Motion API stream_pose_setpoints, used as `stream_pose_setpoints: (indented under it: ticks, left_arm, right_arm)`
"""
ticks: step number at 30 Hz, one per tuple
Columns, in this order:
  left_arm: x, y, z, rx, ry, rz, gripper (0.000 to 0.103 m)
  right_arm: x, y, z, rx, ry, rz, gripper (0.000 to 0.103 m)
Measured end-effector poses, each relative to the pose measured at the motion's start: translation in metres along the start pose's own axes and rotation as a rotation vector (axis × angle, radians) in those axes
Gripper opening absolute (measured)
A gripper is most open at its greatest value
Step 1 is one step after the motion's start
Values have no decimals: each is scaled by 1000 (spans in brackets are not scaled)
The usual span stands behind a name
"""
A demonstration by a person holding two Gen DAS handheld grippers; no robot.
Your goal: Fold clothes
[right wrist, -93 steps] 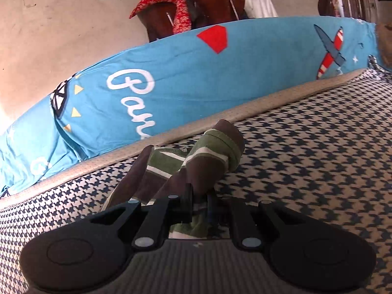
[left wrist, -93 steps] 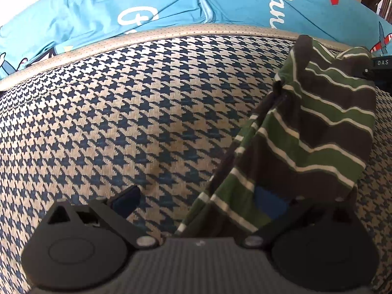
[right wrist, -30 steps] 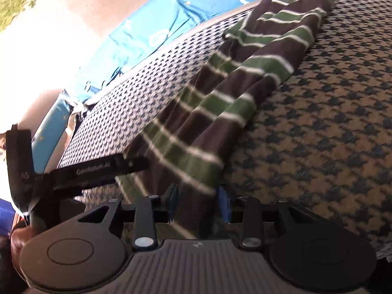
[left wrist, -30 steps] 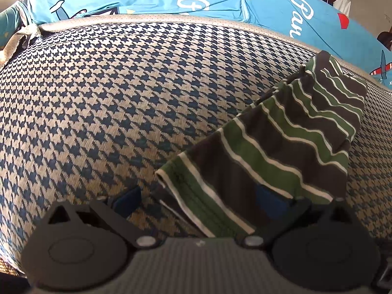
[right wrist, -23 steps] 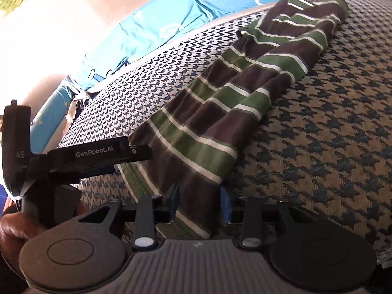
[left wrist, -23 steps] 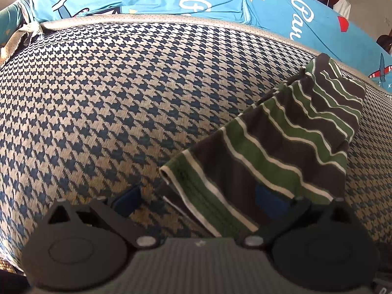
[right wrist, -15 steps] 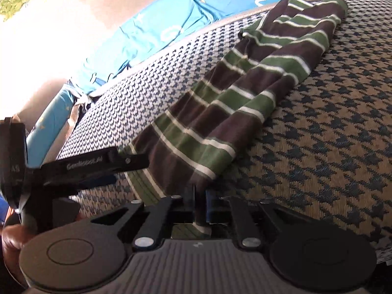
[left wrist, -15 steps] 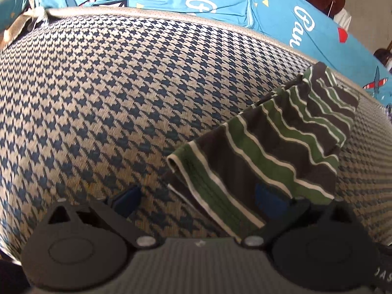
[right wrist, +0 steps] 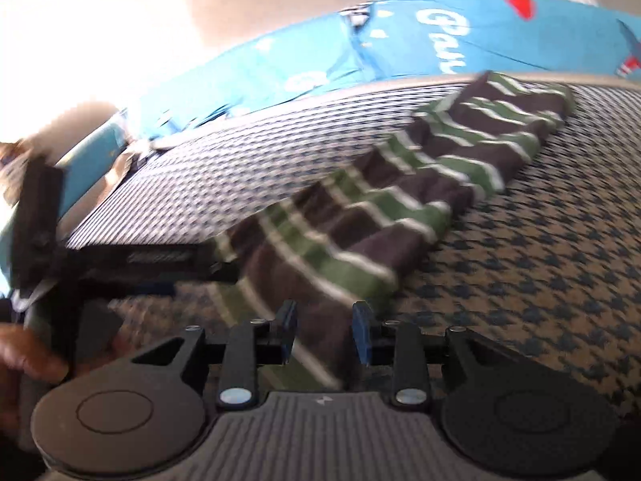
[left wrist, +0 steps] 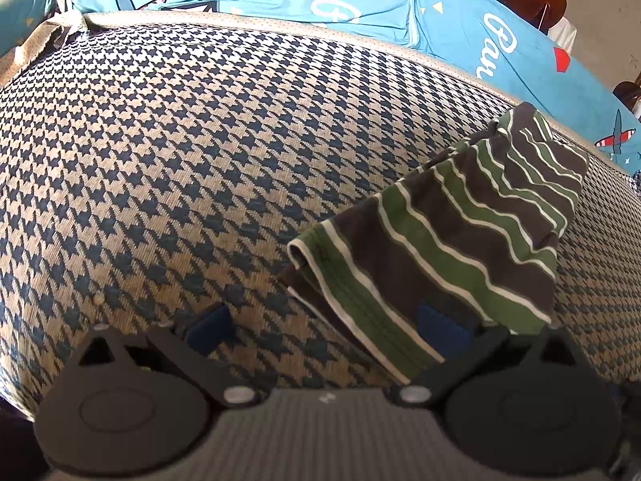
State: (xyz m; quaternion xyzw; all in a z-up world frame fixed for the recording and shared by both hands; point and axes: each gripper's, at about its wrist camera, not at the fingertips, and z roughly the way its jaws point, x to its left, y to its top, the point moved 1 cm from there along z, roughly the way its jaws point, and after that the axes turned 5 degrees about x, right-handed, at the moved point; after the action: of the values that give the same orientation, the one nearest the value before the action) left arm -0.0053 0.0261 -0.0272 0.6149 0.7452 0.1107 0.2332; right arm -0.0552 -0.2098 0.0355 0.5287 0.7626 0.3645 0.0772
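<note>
Matt knit garment (left wrist: 460, 236), woven upholstery (left wrist: 200, 160)

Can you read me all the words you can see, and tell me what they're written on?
"Pau": white curly letters on the blue cloth, cut off at the cushion.
A white curly letter further left on that cloth: too unclear to read.
Label on the left gripper, in the right wrist view: too blurred to read.

Both grippers: black linkage arms w/ silver pivot screws, round black discs, ribbed grey base, blue pads (left wrist: 440, 326). Left gripper (right wrist: 160, 258) seen side-on: black bar w/ blurred white lettering.
</note>
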Motion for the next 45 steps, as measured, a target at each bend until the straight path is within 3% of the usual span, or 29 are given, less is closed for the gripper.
stream_pose_setpoints:
  ticks: [6, 13, 24, 26, 31, 36, 45]
  left_arm:
    - [0, -3, -1, 7, -5, 4, 103]
    - [8, -7, -7, 18, -20, -1, 103]
    - [24, -11, -20, 34, -66, -18, 103]
    - [32, -12, -25, 42, -93, -27, 103]
    - [49, -15, -33, 63, -172, -73, 103]
    - [55, -16, -35, 91, -284, -102, 103]
    - [43, -9, -18, 148, -463, -183, 103]
  right_arm:
    - [34, -11, 16, 28, -4, -196, 34]
    - [49, -18, 32, 50, -34, -303, 46]
    - [64, -30, 53, 36, -129, -455, 45]
    - [63, -29, 54, 25, -140, -451, 39]
    - [56, -20, 52, 0, -149, -377, 11]
    - [31, -4, 44, -14, -51, -160, 11]
    - [30, 8, 43, -35, -17, -115, 11]
